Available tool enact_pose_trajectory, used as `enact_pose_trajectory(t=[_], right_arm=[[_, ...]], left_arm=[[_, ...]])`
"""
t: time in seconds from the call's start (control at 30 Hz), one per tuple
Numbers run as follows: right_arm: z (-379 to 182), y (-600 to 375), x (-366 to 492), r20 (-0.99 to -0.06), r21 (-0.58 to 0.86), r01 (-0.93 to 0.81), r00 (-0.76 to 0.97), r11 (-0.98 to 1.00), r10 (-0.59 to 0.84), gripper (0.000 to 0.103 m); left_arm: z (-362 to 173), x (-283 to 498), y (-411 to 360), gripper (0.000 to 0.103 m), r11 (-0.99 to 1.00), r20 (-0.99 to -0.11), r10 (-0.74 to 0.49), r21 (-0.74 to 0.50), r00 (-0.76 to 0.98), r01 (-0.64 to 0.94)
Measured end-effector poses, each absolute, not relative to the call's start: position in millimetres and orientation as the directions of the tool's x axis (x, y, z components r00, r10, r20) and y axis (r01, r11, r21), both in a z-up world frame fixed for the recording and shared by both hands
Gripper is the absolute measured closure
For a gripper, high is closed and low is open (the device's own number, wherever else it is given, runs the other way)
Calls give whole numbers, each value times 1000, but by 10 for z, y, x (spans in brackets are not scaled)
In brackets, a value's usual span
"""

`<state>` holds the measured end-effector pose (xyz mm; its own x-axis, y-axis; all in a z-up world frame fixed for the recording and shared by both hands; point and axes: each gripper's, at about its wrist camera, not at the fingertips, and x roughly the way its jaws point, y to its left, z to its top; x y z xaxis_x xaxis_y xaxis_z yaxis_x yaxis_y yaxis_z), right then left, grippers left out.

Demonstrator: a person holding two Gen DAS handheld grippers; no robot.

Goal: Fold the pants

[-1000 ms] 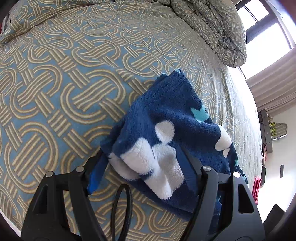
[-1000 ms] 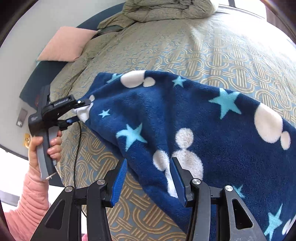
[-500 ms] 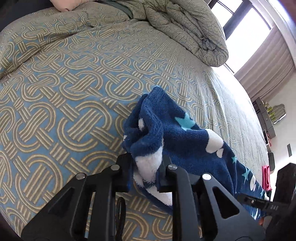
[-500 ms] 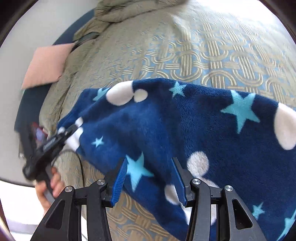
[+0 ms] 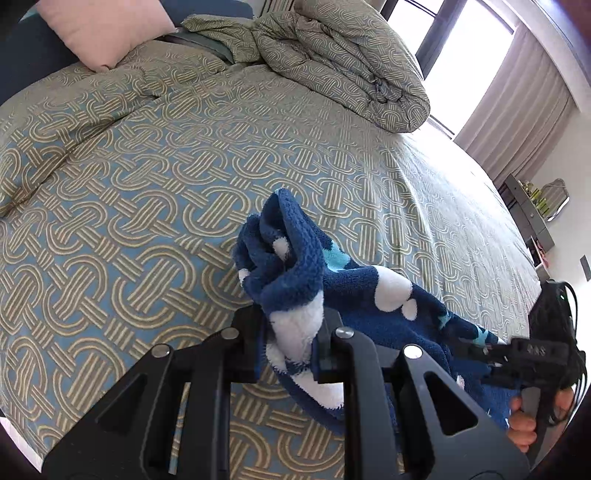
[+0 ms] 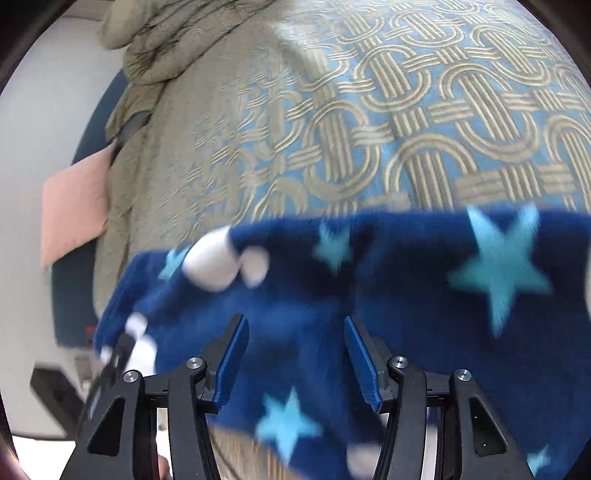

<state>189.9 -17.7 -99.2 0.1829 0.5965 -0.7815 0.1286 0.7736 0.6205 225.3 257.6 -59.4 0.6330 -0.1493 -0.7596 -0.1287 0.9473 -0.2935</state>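
**Left gripper clamped on a bunched corner of the pants**

Left gripper (image 5: 293,343), seen from its own wrist camera, has its jaws closed tight on a gathered wad of the pants (image 5: 295,266), a navy fleece with white blobs and pale blue stars. The pinched corner stands up above the black fingers in a crumpled fold, and the rest of the cloth trails off toward the lower right, draped over the bed (image 5: 155,192) near its near edge. The bedspread is blue with tan interlocking rings. A rolled duvet (image 5: 343,62) in the same pattern lies at the far edge, and a pink pillow (image 5: 103,29) sits at the far left corner. At the lower right a hand (image 5: 524,421) grips the handle of the right gripper (image 5: 476,350), whose tips reach the trailing cloth. Faint markings show on that gripper's body, too small to read.

From the right wrist camera, blurred by motion, the right gripper (image 6: 295,358) has its blue-padded jaws standing apart, having just been opening further. The pants (image 6: 406,277) spread beneath and between them, yet the pads (image 6: 231,363) do not press on the fleece. Beyond lies the patterned bed (image 6: 406,110), with the pillow (image 6: 70,218) at its left edge.
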Motion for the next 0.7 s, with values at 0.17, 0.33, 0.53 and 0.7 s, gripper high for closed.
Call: enact_pose_trajectory(t=[0.17, 0.33, 0.53, 0.7], right_arm=[[-1255, -108, 1148, -715, 696, 105, 16, 710, 699, 40], [-1190, -91, 884, -713, 701, 33, 59, 712, 699, 40], [-785, -426, 604, -736, 658, -60, 162, 751, 657, 40], [-599, -1087, 414, -757, 610, 1, 294, 792, 583, 40]], left_arm=[[-424, 2295, 2417, 83, 955, -743, -155, -282, 651, -96], [-233, 2264, 2172, 83, 961, -728, -162, -270, 666, -61], [45, 2162, 1732, 83, 973, -690, -198, -224, 696, 55], [192, 2071, 1201, 83, 965, -670, -261, -194, 695, 176]])
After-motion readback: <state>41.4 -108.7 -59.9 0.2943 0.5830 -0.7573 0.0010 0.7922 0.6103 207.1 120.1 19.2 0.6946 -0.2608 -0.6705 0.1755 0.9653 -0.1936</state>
